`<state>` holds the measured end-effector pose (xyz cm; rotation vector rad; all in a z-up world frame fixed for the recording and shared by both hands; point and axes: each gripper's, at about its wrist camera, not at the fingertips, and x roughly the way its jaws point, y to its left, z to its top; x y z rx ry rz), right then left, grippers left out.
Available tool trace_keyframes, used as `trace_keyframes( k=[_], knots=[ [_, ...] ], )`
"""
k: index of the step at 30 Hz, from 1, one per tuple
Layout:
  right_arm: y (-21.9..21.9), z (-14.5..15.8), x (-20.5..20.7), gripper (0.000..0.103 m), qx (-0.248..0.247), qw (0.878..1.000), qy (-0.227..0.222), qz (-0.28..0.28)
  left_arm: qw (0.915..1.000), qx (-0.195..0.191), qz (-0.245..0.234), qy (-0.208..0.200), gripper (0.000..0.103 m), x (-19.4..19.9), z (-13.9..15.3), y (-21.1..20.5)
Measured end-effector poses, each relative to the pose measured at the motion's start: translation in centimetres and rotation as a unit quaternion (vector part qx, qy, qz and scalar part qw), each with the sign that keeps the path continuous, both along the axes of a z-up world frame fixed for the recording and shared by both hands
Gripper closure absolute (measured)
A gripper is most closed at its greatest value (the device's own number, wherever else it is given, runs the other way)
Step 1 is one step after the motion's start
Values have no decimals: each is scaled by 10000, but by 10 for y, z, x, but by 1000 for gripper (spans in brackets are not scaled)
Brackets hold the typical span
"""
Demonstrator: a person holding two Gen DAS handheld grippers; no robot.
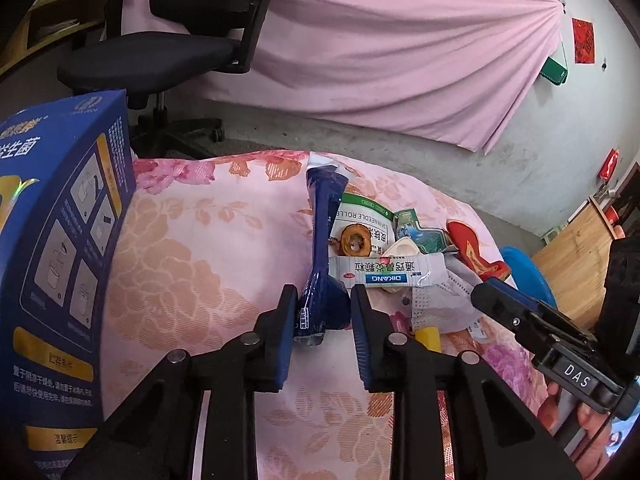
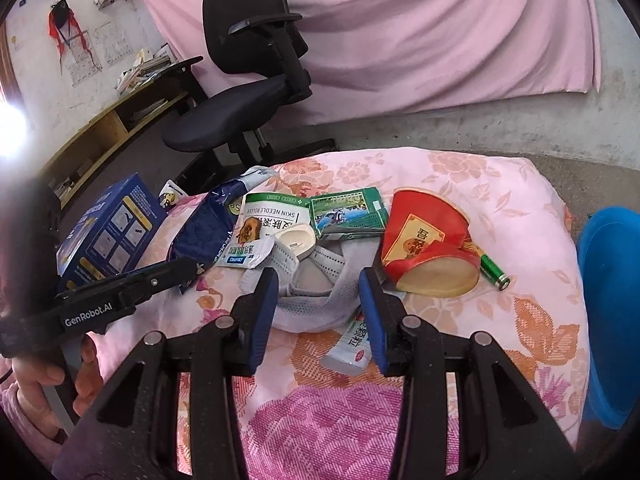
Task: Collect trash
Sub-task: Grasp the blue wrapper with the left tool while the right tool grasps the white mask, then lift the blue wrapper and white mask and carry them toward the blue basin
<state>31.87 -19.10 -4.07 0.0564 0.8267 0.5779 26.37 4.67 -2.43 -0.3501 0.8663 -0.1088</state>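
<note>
Floral cloth (image 2: 500,200) covers the desk under both tools. Left tool (image 1: 320,300) stands open astride the dark blue wrapper's (image 1: 320,240) near end, gripping nothing, with a blue box (image 1: 60,240) close at the left edge. Right tool (image 2: 318,276) gapes around a grey mask (image 2: 316,280), a crushed red cup (image 2: 424,236) and battery (image 2: 494,272) alongside; bare cloth remains toward the right edge.
</note>
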Motion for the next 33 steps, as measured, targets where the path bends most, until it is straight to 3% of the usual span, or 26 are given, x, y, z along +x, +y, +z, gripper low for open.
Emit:
trace_keyframes(
  k=[6,16,19,24,25,33],
  knots=[
    [-4,-3,0,38,96,9999,122,0,10000,0,54,-59,89,-3,1,2],
    [-5,-6,1,30,67,9996,268,-80,9999,12,105,-86,90,-25,4,-5],
    [-1,-8,1,50,37,9995,319,6,9997,-14,165,-203,91,-31,7,-4],
    [0,-3,-10,62,-87,9999,110,1,9969,258,167,-725,91,-46,23,-14],
    [-2,-1,-15,73,-59,10000,55,-1,9959,326,181,-823,91,-50,25,-17],
    [-20,15,-42,77,124,9991,-398,-49,9876,418,160,-1508,91,-87,40,-33]
  ],
)
